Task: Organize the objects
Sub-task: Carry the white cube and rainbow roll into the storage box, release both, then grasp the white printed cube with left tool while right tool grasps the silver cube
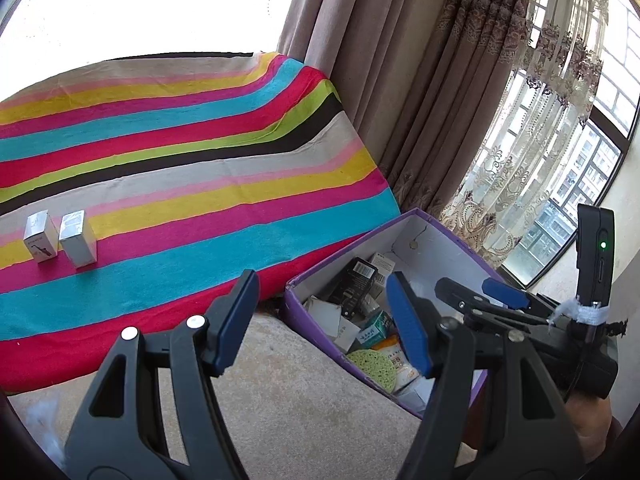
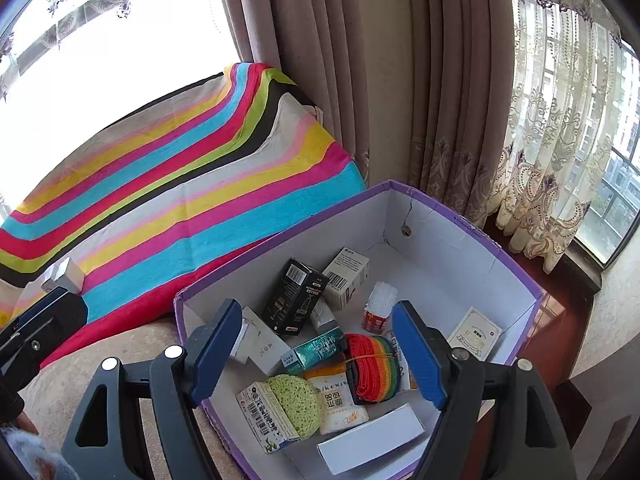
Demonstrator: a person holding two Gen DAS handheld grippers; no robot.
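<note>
A purple cardboard box (image 2: 460, 216) with a white inside stands beside the striped cloth and holds several small items. Among them are a black carton (image 2: 294, 300), a rainbow strap roll (image 2: 372, 364) and a green sponge (image 2: 296, 404). My right gripper (image 2: 320, 356) hovers open over the box's near side with nothing between its blue pads. Left of the box, my left gripper (image 1: 320, 320) is also open and holds nothing. Two small silver boxes (image 1: 60, 238) stand upright side by side on the striped cloth (image 1: 180, 152), far left of the left gripper. The right gripper (image 1: 476, 292) shows over the box (image 1: 296, 284) in the left wrist view.
Brown curtains (image 2: 400, 80) and lace sheers (image 2: 560, 140) hang behind the box in front of a window. A beige cushion surface (image 1: 280, 400) lies under the left gripper. One silver box (image 2: 66, 276) shows at the left edge of the right wrist view.
</note>
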